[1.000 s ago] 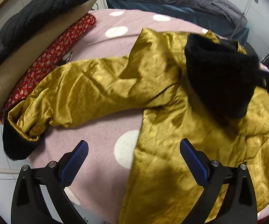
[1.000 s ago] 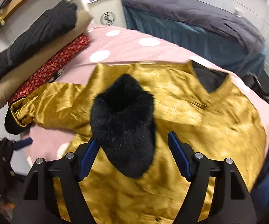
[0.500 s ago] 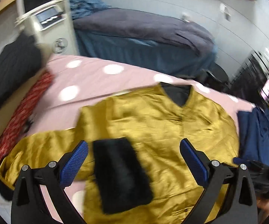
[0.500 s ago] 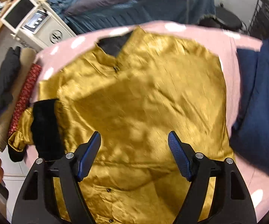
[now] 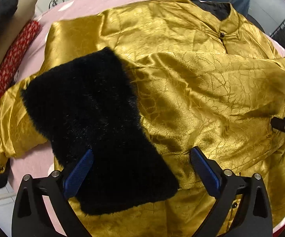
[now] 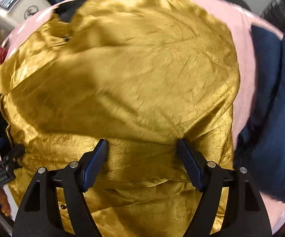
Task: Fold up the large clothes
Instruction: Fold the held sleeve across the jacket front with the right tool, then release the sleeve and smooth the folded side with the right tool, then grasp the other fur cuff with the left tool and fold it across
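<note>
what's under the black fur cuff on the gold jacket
The black fur cuff lies on the shiny gold satin jacket, which lies on the pink dotted sheet. Whatever sits directly beneath is covered.

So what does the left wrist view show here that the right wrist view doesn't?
Only the left wrist view shows the black fur cuff laid broadly across the jacket, and the red patterned cloth clearly. Only the right wrist view shows the dark blue garment lying beside the jacket. Both share the gold jacket on the pink spotted cover, with open, empty tongs over it, left and right.

Bedroom, polka-dot bedspread (image 5: 49, 158), stacked pillows (image 5: 10, 63)
</note>
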The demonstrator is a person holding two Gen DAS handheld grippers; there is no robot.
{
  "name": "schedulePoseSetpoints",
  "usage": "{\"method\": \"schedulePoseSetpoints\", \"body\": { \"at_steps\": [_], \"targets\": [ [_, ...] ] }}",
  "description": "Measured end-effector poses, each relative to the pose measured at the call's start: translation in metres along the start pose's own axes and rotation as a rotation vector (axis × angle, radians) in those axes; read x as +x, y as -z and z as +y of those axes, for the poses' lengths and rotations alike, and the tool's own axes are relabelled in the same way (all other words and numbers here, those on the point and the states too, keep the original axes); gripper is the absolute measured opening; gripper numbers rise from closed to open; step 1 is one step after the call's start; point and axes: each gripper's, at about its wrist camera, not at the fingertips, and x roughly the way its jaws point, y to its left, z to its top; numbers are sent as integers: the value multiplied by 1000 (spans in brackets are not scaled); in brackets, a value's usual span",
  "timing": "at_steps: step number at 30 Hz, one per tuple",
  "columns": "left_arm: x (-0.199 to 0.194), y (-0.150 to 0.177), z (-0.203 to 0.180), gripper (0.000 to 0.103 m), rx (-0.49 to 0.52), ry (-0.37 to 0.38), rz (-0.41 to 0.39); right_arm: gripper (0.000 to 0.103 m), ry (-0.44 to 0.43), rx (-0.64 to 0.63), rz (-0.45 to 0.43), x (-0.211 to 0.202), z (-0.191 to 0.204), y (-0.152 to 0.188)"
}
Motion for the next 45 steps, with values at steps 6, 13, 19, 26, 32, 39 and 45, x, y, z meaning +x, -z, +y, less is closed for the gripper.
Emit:
{"method": "schedulePoseSetpoints", "body": {
  "at_steps": [6,13,19,26,32,39,45],
  "targets": [
    [20,-8,-18,98,9,-44,11,86,52,-107,7,11,11,2],
    [24,-2,-22,98,9,-66,-43,98,135,-161,23,24,29,5],
    [-8,15,-12,97,-24,-12,-115,98,144,-143,42,25,27,1],
    [-68,62,84,97,-198,-45,-263,97,82,-145,-140,-29,47,18],
    [-66,143,249,86,-558,-305,-176,97,13,-159,-165,-55,45,65],
    [-67,189,354,82,-704,-236,-191,97,5,-179,-130,-54,37,91],
    [-36,165,347,42,-576,-203,-98,97,-1,-151,-123,-59,41,90]
  ]
}}
